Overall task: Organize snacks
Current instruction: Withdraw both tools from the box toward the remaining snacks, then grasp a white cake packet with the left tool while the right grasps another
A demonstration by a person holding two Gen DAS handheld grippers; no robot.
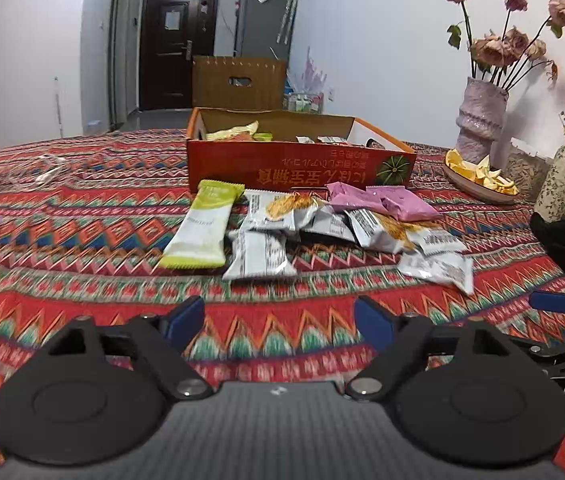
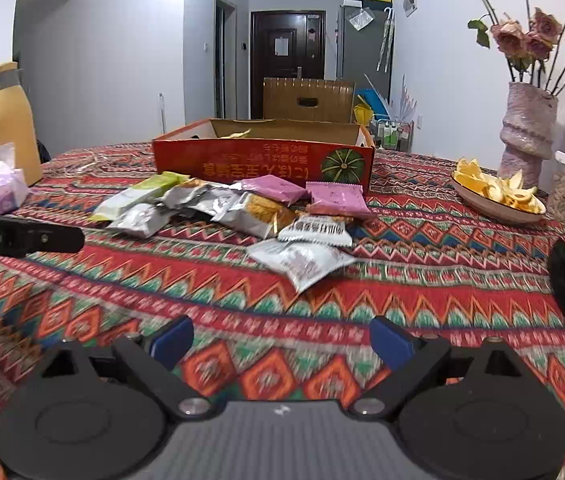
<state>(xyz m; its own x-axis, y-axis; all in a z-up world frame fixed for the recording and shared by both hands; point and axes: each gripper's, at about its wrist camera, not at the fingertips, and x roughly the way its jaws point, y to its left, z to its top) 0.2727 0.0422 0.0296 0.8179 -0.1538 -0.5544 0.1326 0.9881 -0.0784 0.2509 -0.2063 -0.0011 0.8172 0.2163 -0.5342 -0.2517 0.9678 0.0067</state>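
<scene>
Left wrist view: the left gripper (image 1: 280, 322) has its jaws spread and empty over the tablecloth (image 1: 82, 208); snack packets (image 1: 266, 236) lie before the red box (image 1: 298, 168), toward the table's far edge

Right wrist view: the right gripper (image 2: 282, 340) is also spread, holding nothing, and the packets (image 2: 302, 262) are in front of the box (image 2: 262, 160)

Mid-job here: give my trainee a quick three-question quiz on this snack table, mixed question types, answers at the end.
1. True or false: the left gripper is holding a packet.
2. What colour are the two packets lying nearest the dish of orange peel?
3. The green packet lies: A) inside the red box B) on the tablecloth, in front of it.

Key: 1 false, open and empty, like the right gripper; 2 pink; 3 B.
</scene>
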